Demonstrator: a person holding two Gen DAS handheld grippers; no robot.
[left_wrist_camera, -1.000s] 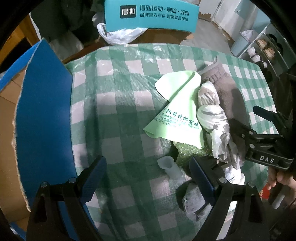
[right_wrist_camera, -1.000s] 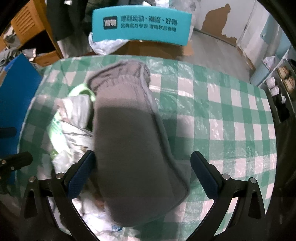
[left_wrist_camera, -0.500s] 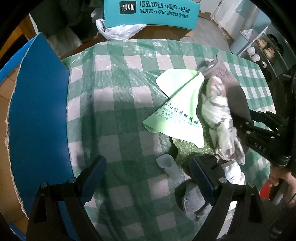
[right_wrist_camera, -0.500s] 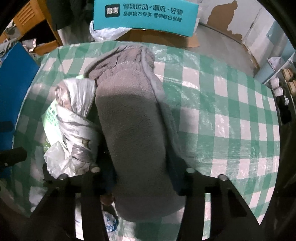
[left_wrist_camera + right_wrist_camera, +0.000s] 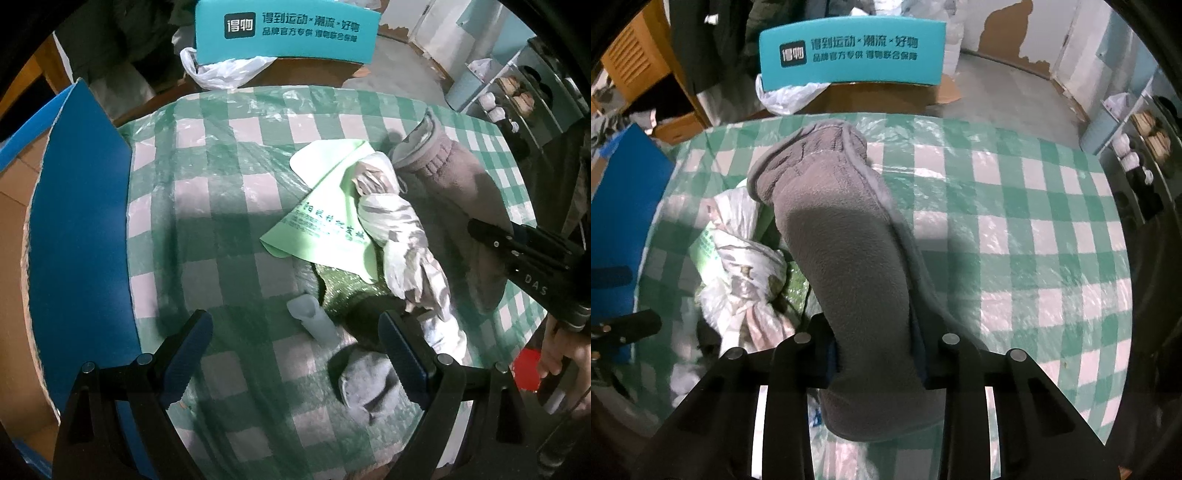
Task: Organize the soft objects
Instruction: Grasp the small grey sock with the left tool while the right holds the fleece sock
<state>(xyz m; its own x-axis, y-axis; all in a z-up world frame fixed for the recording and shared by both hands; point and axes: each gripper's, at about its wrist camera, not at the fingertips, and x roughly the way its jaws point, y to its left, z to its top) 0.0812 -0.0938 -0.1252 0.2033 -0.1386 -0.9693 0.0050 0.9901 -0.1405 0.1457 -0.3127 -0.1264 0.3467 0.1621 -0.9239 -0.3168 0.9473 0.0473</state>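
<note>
A grey fleece sock lies lengthwise on the green checked tablecloth. My right gripper is shut on the sock near its toe end; the sock also shows in the left wrist view, with the right gripper on it. My left gripper is open and empty above the cloth. Ahead of it lie a light green cloth, a twisted white plastic bag, a green bubble wrap piece, a small translucent cup and a grey balled sock.
A blue cardboard flap stands along the table's left edge. A teal box with a white bag sits beyond the far edge. A shoe rack stands at the far right.
My right gripper has closed from open onto the grey fleece sock. The left gripper has shifted only slightly and stays open.
</note>
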